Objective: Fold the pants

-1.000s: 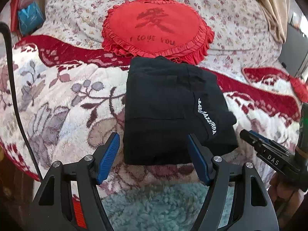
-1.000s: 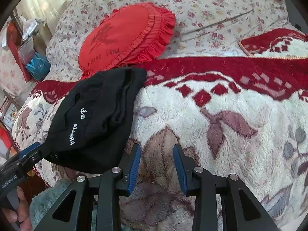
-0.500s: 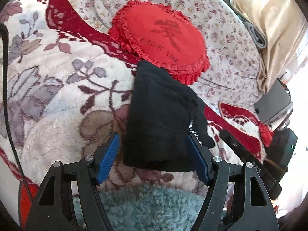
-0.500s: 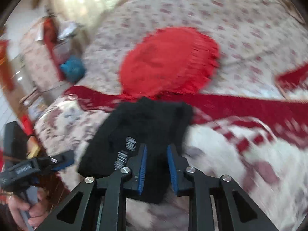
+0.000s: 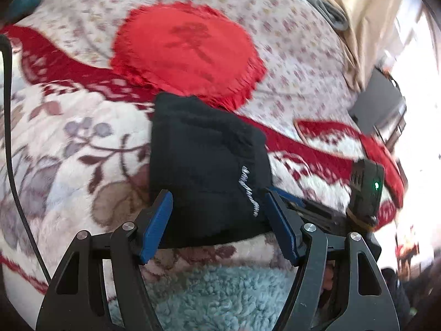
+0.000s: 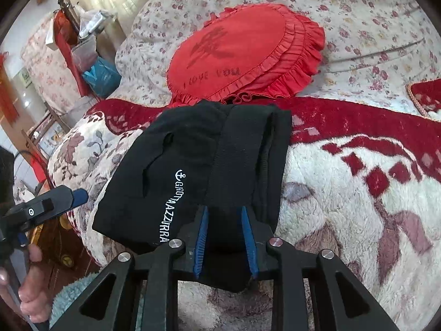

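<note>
The black pants (image 5: 204, 165) lie folded into a thick square on the plush blanket, with white lettering (image 6: 172, 207) on top. My right gripper (image 6: 224, 212) is at the bundle's near right corner. Its jaws are opening, with a fold of black cloth filling the gap between the blue pads (image 6: 202, 229). In the left wrist view the right gripper (image 5: 286, 197) reaches in at the pants' right edge. My left gripper (image 5: 219, 215) is open and wide, hovering over the near edge of the pants. In the right wrist view the left gripper (image 6: 78, 195) stands off the bundle's left side, held by a hand (image 6: 30, 289).
A round red frilled cushion (image 6: 245, 49) lies just behind the pants, touching their far edge. The cream and red blanket (image 6: 358, 193) covers the bed, with a flowered quilt (image 6: 358, 13) beyond. A pale blue fleece (image 5: 220, 298) lies at the near edge. Clutter (image 6: 91, 63) stands off the bed's left.
My right gripper moved left from the bare blanket onto the pants' near right corner and narrowed around the cloth. The left gripper swung and rose a little, staying open.
</note>
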A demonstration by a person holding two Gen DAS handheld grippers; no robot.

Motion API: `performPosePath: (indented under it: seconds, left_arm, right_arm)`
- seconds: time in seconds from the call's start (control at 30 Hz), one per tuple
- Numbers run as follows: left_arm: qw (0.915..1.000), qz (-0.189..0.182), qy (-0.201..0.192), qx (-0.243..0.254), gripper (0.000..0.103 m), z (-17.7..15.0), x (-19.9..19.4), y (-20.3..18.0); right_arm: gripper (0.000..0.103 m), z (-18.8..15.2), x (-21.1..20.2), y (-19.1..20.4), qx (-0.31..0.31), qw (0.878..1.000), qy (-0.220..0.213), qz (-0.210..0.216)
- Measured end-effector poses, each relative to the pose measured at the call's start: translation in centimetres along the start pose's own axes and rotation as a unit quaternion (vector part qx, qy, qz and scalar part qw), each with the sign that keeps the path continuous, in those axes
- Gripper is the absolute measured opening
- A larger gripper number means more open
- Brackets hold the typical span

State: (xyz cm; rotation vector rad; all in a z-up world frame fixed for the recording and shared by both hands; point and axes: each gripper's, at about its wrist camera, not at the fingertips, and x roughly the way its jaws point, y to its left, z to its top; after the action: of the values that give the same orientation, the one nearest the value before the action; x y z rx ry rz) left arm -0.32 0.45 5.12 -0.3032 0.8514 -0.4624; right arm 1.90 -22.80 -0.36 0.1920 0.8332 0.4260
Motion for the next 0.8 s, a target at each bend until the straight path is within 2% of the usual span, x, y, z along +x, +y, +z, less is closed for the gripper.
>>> performPosePath:
  seconds: [0.1,0.17,0.27,0.3,0.37,0.43,0.5,0.53,0.6,0.63,0.7,0.8]
  left_arm:
    - [0.9992,-0.026,-0.005,0.03,0.07,0.4,-0.2,-0.8]
    - [0.9974,-0.057,0.001,0.044,0.074,0.4,0.2,-0.8]
    - [0.9966,-0.049,0.066,0.009,0.077,0.0,3.7,1.6]
    - [0.9929,-0.069,0.094,-0.02,0.077,-0.2,5.1,3.0]
    - [0.9875,-0.112,0.089,-0.067,0.078,0.2,5.0,4.6]
    - [0.9853,-0.117,0.099,-0.075,0.078,0.6,5.2,4.8]
    - [0.9871,-0.105,0.109,-0.051,0.078,0.8,5.2,4.0]
    - [0.9885,-0.098,0.108,-0.038,0.078,1.0,4.9,3.4]
    - [0.9888,-0.115,0.089,-0.032,0.078,1.8,4.1,2.7]
    - [0.988,-0.133,0.071,-0.035,0.078,2.6,3.4,2.6]
    - [0.9886,-0.139,0.028,-0.051,0.078,4.4,2.4,3.2]
    - [0.9866,-0.14,0.001,-0.084,0.078,7.0,2.9,4.5]
  right_arm:
    - [0.025,0.0,0.0,0.2,0.0,1.0,-0.002,-0.001]
    - [0.025,-0.1,-0.1,0.3,-0.002,1.0,-0.005,-0.002]
    - [0.025,-0.3,-0.1,0.6,-0.014,1.0,-0.011,-0.011]
    - [0.025,-0.4,-0.1,0.8,-0.02,1.0,-0.013,-0.015]
    - [0.025,-0.5,-0.1,1.2,-0.033,0.999,-0.018,-0.025]
    - [0.025,-0.6,-0.1,1.4,-0.04,0.999,-0.021,-0.031]
    - [0.025,-0.6,-0.1,1.3,-0.035,0.999,-0.019,-0.03]
    - [0.025,-0.5,-0.1,1.2,-0.03,0.999,-0.017,-0.028]
    - [0.025,-0.4,-0.2,0.8,-0.013,1.0,-0.011,-0.02]
    - [0.025,-0.4,-0.3,0.7,-0.009,1.0,-0.008,-0.015]
    - [0.025,0.1,-0.7,0.6,-0.007,1.0,0.002,-0.01]
    - [0.025,1.7,-2.6,0.7,-0.015,0.999,-0.047,-0.014]
